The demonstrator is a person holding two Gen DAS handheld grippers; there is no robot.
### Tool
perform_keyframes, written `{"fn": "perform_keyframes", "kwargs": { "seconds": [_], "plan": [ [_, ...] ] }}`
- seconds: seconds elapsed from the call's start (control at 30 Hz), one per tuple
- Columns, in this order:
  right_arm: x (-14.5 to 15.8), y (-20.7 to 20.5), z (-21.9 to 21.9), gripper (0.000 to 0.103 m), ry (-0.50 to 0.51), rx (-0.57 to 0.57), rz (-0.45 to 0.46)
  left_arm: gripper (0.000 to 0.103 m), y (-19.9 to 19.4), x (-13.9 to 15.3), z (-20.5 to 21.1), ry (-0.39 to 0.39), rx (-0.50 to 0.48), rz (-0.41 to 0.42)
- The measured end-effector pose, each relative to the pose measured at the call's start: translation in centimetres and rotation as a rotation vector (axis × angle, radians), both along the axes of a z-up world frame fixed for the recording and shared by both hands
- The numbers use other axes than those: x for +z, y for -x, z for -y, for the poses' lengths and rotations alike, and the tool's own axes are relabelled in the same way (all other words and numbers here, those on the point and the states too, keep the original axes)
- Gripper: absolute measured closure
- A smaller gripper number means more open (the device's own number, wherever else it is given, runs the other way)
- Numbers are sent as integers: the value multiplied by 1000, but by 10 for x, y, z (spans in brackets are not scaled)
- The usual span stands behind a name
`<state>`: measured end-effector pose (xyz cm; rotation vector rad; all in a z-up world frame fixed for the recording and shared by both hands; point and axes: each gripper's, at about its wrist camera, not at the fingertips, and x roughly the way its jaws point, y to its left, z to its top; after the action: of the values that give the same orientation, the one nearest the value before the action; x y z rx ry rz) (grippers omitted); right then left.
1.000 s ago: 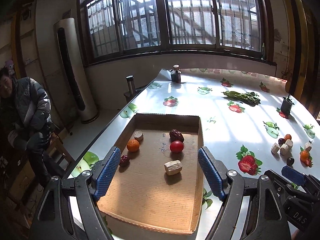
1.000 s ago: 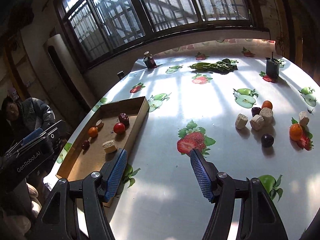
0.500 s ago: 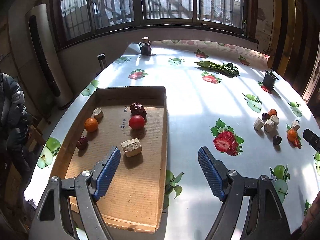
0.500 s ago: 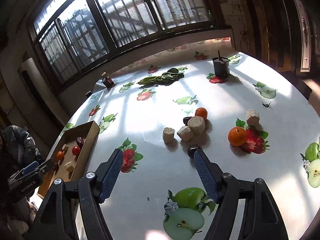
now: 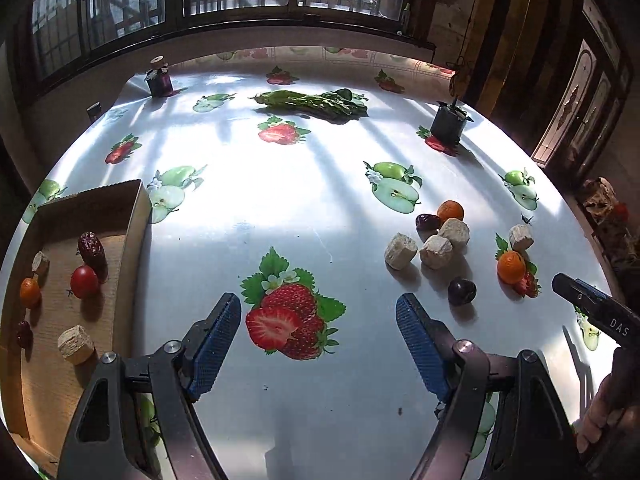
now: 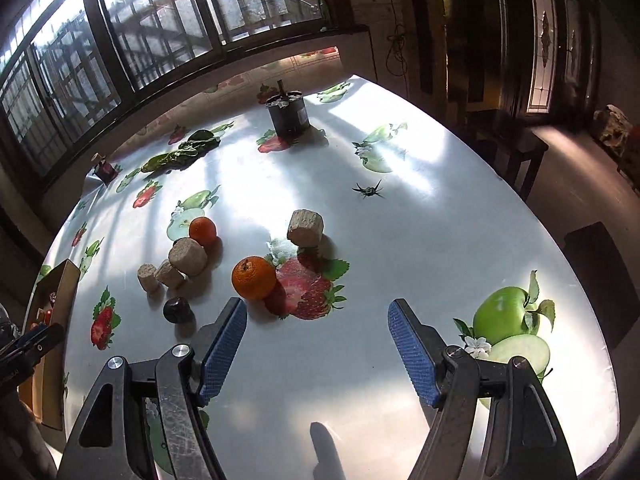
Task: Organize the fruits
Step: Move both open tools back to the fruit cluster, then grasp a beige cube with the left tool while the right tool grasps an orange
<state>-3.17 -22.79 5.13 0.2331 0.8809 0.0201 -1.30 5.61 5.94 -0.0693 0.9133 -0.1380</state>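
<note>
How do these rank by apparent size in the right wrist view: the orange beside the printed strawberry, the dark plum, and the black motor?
1. Black motor, largest although farthest.
2. Orange, somewhat smaller, but much nearer, which flatters it.
3. Dark plum, clearly smallest.

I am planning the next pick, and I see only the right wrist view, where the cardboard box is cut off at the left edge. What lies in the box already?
Observer: The left wrist view shows six pieces in the cardboard box: a red tomato, a small orange, a wrinkled date, a second date, a tan block and a smaller tan piece.
Operator: Thank you. Does my view hide any loose fruit?
Observer: Yes. A dark loose date lies against the far orange, beside the clustered blocks that cover it from your side.
</note>
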Motion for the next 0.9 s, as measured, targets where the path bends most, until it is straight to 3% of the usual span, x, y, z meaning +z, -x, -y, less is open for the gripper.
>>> {"fn": "perform_keyframes", "kwargs": {
  "seconds": [0.07,0.13,0.3,0.47,0.53,0.7,0.9],
  "plan": [
    [-5,-13,-14,26,0,50,-8,28,-17,-11,13,36,-37,-10],
    [-9,-25,-29,28,22,89,0,48,-29,-20,25,57,-88,-1],
    [-22,-45,-44,47,39,126,3,49,-49,-38,42,57,-124,16],
    [-35,-53,-44,47,17,135,-7,50,-60,-48,51,78,-181,10],
    [-39,-56,-44,47,5,135,-20,76,-60,-50,54,90,-218,2],
    [-39,-56,-50,55,48,130,-11,76,-59,-51,50,148,-225,-7],
    [-40,-55,-52,55,66,121,-2,75,-57,-52,50,152,-224,9]
  ]
}}
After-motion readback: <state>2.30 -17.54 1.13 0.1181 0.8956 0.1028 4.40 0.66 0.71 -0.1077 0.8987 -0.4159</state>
